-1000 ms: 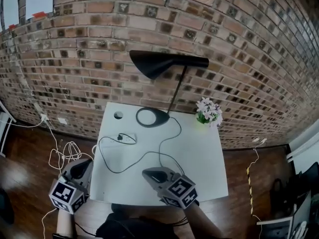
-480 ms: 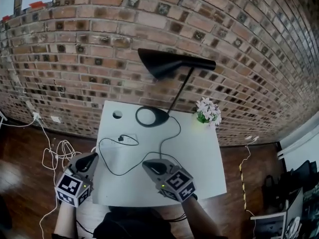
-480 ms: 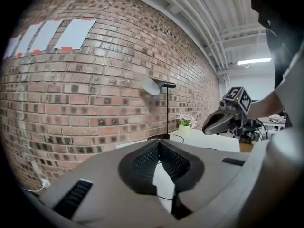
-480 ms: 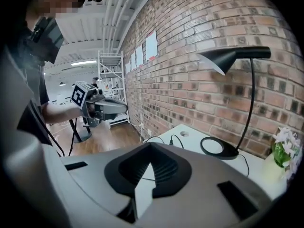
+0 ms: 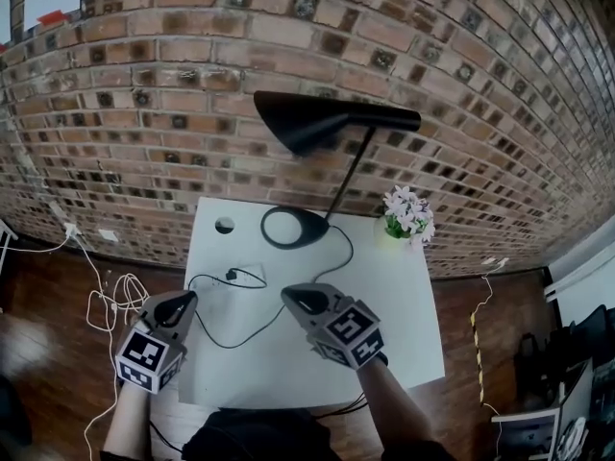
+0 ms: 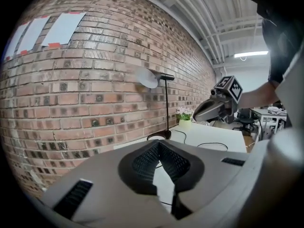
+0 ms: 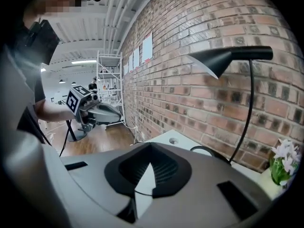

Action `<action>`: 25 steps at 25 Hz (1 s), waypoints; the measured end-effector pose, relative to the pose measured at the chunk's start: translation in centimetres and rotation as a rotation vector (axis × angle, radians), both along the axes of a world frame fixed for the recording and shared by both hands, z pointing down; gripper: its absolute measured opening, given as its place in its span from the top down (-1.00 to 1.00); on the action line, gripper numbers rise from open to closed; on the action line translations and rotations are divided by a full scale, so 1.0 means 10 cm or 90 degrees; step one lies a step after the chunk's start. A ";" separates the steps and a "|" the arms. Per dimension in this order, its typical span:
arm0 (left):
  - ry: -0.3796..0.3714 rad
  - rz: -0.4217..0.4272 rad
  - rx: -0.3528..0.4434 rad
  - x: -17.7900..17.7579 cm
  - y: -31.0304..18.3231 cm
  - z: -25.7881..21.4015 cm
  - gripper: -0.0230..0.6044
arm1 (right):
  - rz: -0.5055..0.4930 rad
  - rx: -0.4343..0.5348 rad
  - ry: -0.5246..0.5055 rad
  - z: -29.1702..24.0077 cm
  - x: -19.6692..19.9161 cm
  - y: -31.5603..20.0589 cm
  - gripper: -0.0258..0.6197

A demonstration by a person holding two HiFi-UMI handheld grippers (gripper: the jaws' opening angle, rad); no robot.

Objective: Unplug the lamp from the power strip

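nothing is done yet — the plug (image 5: 232,275) of the lamp (image 5: 332,123) sits in the power strip (image 5: 252,275) on the left of the table (image 5: 404,305). the left gripper (image 5: 183,302) and right gripper (image 5: 303,299) hover over the near side, jaws together and empty — reach, grip and pull all remain.

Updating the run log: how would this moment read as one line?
left tongs: shut, empty, at table edge | right tongs: shut, empty, above table | plug: in power strip, untouched
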State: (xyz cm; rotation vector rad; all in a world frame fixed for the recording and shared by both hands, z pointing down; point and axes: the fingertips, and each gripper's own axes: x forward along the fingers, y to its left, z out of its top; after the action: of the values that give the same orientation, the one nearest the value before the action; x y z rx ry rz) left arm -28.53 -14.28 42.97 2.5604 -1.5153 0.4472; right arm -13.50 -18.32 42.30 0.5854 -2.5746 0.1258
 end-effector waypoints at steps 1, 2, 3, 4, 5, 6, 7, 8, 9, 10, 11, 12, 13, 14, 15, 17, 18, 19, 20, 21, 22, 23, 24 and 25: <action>0.000 -0.003 -0.008 0.01 -0.03 0.02 0.94 | -0.001 -0.001 -0.004 0.01 -0.01 -0.07 0.92; -0.002 -0.004 -0.014 0.02 -0.06 0.03 0.94 | -0.002 -0.001 -0.006 0.02 -0.02 -0.15 0.92; -0.007 -0.004 -0.019 0.01 -0.10 0.05 0.94 | -0.006 0.000 -0.005 0.05 -0.03 -0.22 0.92; -0.017 -0.002 -0.025 0.01 -0.15 0.08 0.94 | -0.012 0.001 -0.001 0.07 -0.05 -0.28 0.92; -0.026 -0.001 -0.033 0.00 -0.20 0.11 0.94 | -0.022 0.001 0.005 0.10 -0.08 -0.33 0.92; -0.029 -0.001 -0.039 0.01 -0.26 0.13 0.94 | -0.034 -0.001 0.010 0.13 -0.11 -0.37 0.92; -0.025 -0.002 -0.042 0.03 -0.31 0.14 0.94 | -0.044 -0.004 0.014 0.16 -0.14 -0.40 0.92; -0.021 -0.002 -0.045 0.04 -0.37 0.16 0.94 | -0.053 -0.008 0.017 0.20 -0.16 -0.43 0.92; -0.024 -0.003 -0.047 0.03 -0.42 0.19 0.94 | -0.061 -0.011 0.019 0.23 -0.18 -0.46 0.92; -0.030 -0.004 -0.051 0.02 -0.48 0.22 0.94 | -0.068 -0.015 0.020 0.25 -0.21 -0.49 0.92; -0.036 -0.007 -0.058 0.00 -0.53 0.24 0.94 | -0.073 -0.019 0.018 0.26 -0.23 -0.52 0.92; -0.041 -0.008 -0.065 0.00 -0.57 0.27 0.94 | -0.077 -0.025 0.014 0.27 -0.24 -0.56 0.92; -0.047 -0.006 -0.067 -0.01 -0.62 0.30 0.94 | -0.080 -0.032 0.011 0.29 -0.25 -0.60 0.92; -0.053 -0.003 -0.069 -0.01 -0.65 0.34 0.94 | -0.084 -0.037 0.015 0.33 -0.26 -0.63 0.92; -0.059 0.000 -0.071 -0.01 -0.69 0.38 0.94 | -0.090 -0.040 0.023 0.37 -0.27 -0.66 0.92; -0.066 0.008 -0.080 0.02 -0.75 0.45 0.94 | -0.104 -0.042 0.042 0.47 -0.30 -0.71 0.92; -0.070 0.012 -0.085 0.04 -0.77 0.49 0.94 | -0.110 -0.046 0.050 0.54 -0.31 -0.74 0.92; -0.075 0.018 -0.090 0.06 -0.79 0.53 0.94 | -0.114 -0.053 0.056 0.61 -0.33 -0.76 0.92; -0.082 0.023 -0.095 0.09 -0.81 0.56 0.94 | -0.117 -0.061 0.062 0.69 -0.34 -0.77 0.92; -0.089 0.029 -0.099 0.11 -0.83 0.60 0.94 | -0.119 -0.070 0.067 0.76 -0.35 -0.79 0.92; -0.095 0.033 -0.103 0.13 -0.85 0.64 0.94 | -0.123 -0.076 0.074 0.83 -0.36 -0.80 0.92; -0.100 0.037 -0.106 0.15 -0.88 0.67 0.94 | -0.126 -0.081 0.079 0.89 -0.38 -0.81 0.92; -0.103 0.039 -0.109 0.16 -0.90 0.70 0.94 | -0.130 -0.085 0.084 0.94 -0.39 -0.82 0.92; -0.105 0.042 -0.111 0.18 -0.92 0.72 0.94 | -0.134 -0.089 0.086 0.98 -0.40 -0.83 0.92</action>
State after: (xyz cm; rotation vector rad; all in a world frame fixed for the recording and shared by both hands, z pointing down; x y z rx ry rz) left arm -26.77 -23.48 50.20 2.4952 -1.3755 0.7811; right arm -17.52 -26.63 52.09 0.2599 -2.4529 0.1868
